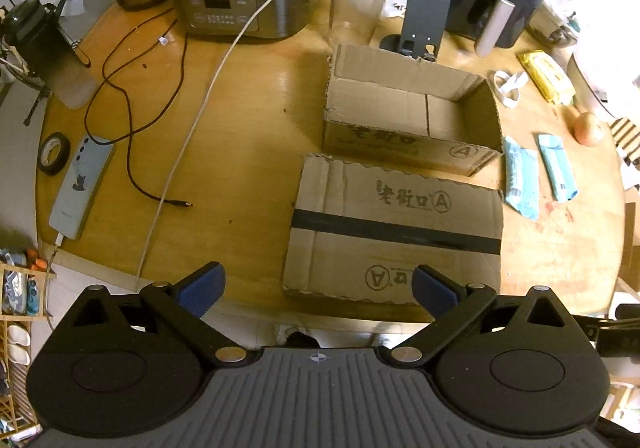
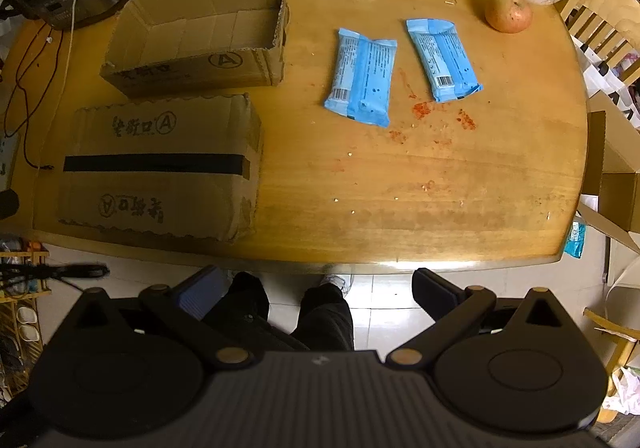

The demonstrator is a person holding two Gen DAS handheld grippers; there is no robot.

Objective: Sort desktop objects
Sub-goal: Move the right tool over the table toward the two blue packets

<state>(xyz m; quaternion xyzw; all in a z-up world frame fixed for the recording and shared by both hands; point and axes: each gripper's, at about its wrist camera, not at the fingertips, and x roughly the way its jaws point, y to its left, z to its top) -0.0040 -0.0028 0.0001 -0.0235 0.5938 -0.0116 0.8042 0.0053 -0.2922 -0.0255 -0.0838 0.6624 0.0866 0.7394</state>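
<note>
Both grippers, left gripper (image 1: 318,290) and right gripper (image 2: 318,290), spread wide, empty, above table (image 2: 400,187) near edge (bare there); two blue packets (image 2: 362,77) (image 2: 442,59); open box (image 2: 200,43); taped box (image 2: 160,163).

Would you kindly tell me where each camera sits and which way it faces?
Left wrist: on the left tool, angled down at the open box, upturned box and phone; open fingers show.
Right wrist: on the right tool, facing down at blue packets; the person's legs show.
Shared: both boxes.
</note>
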